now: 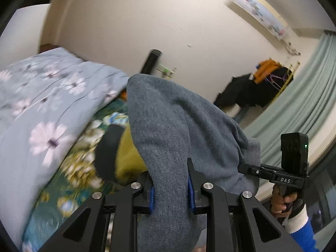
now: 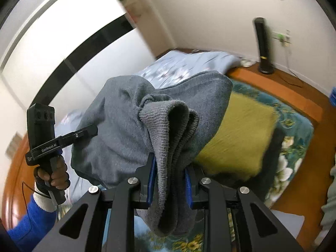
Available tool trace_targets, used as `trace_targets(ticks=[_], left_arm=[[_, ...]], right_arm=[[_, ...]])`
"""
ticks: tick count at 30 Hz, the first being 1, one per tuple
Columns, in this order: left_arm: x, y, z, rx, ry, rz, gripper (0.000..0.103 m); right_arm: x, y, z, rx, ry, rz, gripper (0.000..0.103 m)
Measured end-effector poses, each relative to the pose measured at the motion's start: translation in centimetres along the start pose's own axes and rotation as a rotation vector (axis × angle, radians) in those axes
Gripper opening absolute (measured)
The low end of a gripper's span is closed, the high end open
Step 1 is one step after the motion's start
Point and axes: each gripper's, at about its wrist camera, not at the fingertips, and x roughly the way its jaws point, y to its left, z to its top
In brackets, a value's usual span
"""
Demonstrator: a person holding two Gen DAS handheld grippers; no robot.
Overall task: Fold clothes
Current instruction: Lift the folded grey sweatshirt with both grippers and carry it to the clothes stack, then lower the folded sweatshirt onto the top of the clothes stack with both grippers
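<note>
You have the grey garment (image 2: 126, 113) lifted clear above the bed (image 2: 294, 126), the left tool (image 1: 171, 189) clamped on one bunched edge, the right tool (image 2: 170, 183) clamped on its ribbed hem; likely the lift-and-spread step before any fold. Next move calls for drawing both tools apart to tension the cloth, then laying it flat beside the yellow-green garment (image 2: 241, 134). No containers visible

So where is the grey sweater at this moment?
The grey sweater hangs in the air between both grippers, above the bed. The left gripper and the right gripper each clamp a part of it, over the yellow-green garment.
</note>
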Motion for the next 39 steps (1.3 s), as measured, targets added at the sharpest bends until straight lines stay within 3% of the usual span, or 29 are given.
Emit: trace_targets(ticks=[4,7,14,17,20,24,29,36,39], left_arm=[[5.3,-1.2,4.6,0.042,0.060,-0.017,0.024],[9.6,-0.8,6.0,0.062,0.108,-0.012,0.025],[17.8,5.2,2.1,-0.018,0.263,0.057,0.026],[18.5,6.6,1.5,-0.063,0.240,0.024,0.031],[18.7,6.4,2.2,-0.085,0.229,0.019,0.031],[18.3,5.1,3.1,-0.067,0.237,0.059,0.037],[17.3,4.3,3.2,-0.011,0.211,0.170,0.047],[15.0,3.9,3.9,0.000,0.126,0.297,0.048],[13.5,3.2,4.0,0.028,0.079,0.296,0.048]], right_arm=[[-0.2,-4.8,3.2,0.070,-0.039,-0.017,0.025],[1.0,-8.3,4.6,0.122,-0.043,-0.011,0.025],[9.3,-15.6,2.3,0.271,0.069,-0.013,0.026],[9.5,-16.9,1.9,0.299,0.037,0.044,0.027],[9.0,-16.5,2.2,0.290,0.031,0.027,0.027],[8.2,-15.8,2.6,0.294,0.034,-0.009,0.032],[7.9,-15.6,2.2,0.300,0.044,-0.054,0.035],[5.6,-14.7,2.7,0.269,0.016,-0.146,0.044],[3.5,-14.2,3.1,0.242,-0.032,-0.226,0.044]])
